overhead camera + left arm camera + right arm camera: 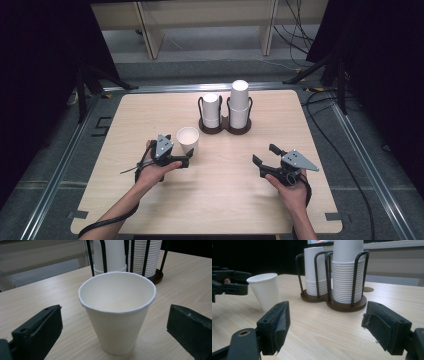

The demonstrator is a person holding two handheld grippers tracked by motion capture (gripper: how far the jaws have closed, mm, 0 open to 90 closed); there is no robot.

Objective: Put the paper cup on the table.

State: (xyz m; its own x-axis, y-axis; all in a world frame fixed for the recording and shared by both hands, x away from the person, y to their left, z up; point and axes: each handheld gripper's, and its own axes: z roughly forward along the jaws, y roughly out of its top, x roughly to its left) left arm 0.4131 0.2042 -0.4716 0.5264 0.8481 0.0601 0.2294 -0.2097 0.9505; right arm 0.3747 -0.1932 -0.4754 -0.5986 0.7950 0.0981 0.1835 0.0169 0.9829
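the step in hand looks like setting a single cup down upright on the table and letting go. to do it well, the left gripper should back straight off toward the lower left of the high view, keeping level, so neither jaw clips the thin paper wall and tips it. the cup is light and empty, so even a brush on the rim could slide or topple it. the right gripper is best kept where it is, well apart at the lower right.

the cup stands just left of centre in the high view, in front of the rack with its two stacks, near it but not touching. in the left gripper view the cup sits in the middle of the frame, mouth up, the rack behind it at the top.

left gripper: jaws spread wide, one at each lower corner of its own view, clear gaps on both sides of the cup; it has released and touches nothing. right gripper: jaws also wide apart over bare table, holding nothing, with the cup at the left of its view.
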